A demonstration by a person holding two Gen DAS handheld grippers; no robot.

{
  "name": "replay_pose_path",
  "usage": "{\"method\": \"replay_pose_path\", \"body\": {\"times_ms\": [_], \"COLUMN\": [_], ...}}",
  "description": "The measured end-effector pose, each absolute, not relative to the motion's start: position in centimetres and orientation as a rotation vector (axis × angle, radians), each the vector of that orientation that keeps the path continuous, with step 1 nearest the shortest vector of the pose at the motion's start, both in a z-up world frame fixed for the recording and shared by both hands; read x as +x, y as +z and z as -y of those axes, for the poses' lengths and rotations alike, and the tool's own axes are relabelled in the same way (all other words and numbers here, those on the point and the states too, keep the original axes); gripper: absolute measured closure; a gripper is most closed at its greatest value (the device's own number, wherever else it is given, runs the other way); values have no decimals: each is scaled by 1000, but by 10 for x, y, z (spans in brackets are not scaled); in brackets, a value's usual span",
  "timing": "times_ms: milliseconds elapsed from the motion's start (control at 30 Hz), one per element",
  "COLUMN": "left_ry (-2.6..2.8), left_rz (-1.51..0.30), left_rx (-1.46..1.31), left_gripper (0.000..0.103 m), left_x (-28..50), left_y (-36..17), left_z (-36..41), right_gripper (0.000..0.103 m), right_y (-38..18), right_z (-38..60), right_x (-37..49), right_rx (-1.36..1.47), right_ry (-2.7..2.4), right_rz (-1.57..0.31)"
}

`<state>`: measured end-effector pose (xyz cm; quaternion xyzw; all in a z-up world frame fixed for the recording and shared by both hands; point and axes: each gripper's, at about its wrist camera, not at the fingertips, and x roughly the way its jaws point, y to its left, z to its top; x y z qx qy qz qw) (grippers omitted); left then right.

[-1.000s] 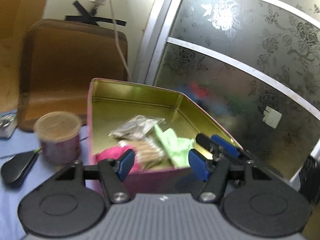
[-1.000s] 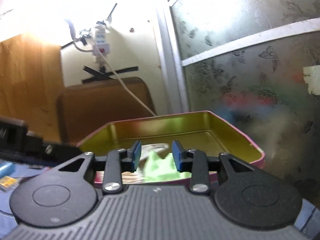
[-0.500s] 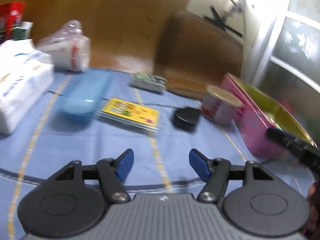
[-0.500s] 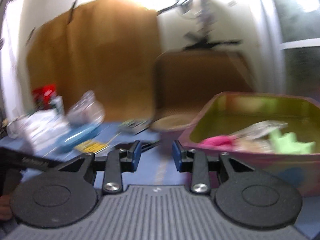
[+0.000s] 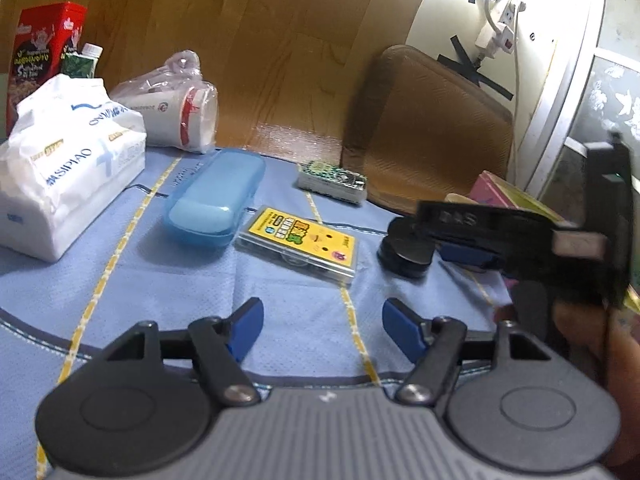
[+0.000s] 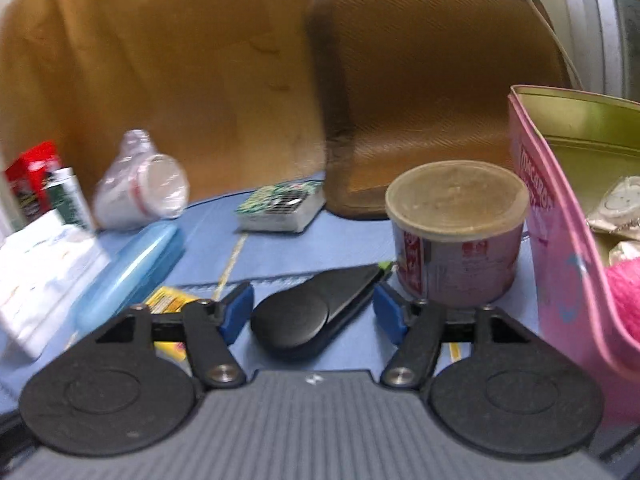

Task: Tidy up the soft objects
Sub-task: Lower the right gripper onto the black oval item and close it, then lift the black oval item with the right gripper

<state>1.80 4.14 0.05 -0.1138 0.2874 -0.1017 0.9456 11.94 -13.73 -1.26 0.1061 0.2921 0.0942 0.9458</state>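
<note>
Worktop [image 5: 168,280] cover: matt blue woven cloth, yellow stitched lines. Glasses case [image 5: 216,196]: translucent blue plastic, smooth, semi-gloss. Card box [image 5: 298,242]: clear glossy plastic over yellow printed paper. Tissue pack [image 5: 60,168]: white crinkled plastic film. Cups [image 5: 172,116]: paper, in thin shiny film. Tin [image 6: 560,240]: pink painted metal outside, gold satin metal inside. Canister [image 6: 456,232]: frosted plastic lid, printed label. Black clip [image 6: 312,312]: matt plastic. Pink item [image 6: 626,292] at 3 o'clock: fuzzy cloth. Back wall [image 5: 260,40]: glossy wood.

A wood-panelled wall [image 5: 260,40] stands at the far side. A brown chair back [image 5: 432,128] sits far right, beside a frosted patterned window [image 5: 612,92] and a white-framed cream wall [image 5: 452,8].
</note>
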Motion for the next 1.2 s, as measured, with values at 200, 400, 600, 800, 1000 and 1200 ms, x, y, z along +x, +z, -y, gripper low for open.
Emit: {"method": "replay_pose_path", "body": {"times_ms": [200, 400, 600, 800, 1000, 1200], "left_ry": [-207, -195, -182, -178, -168, -165], "left_rz": [-586, -588, -591, -594, -596, -597], "left_rx": [-229, -212, -207, -193, -193, -188], "left_gripper": [31, 25, 24, 24, 18, 18], "left_x": [18, 19, 20, 20, 21, 22], "left_y": [0, 1, 1, 1, 1, 2], "left_z": [-43, -42, -43, -41, -42, -42], "right_gripper": [27, 36, 44, 52, 52, 53], "right_y": [-17, -17, -18, -18, -19, -18], "right_z": [130, 136, 138, 145, 151, 149], "right_x": [125, 126, 123, 114, 109, 108], "right_rx": [170, 198, 209, 221, 235, 218], "right_ry": [164, 177, 196, 219, 225, 235], "right_rz": [-610, -602, -597, -595, -592, -588]}}
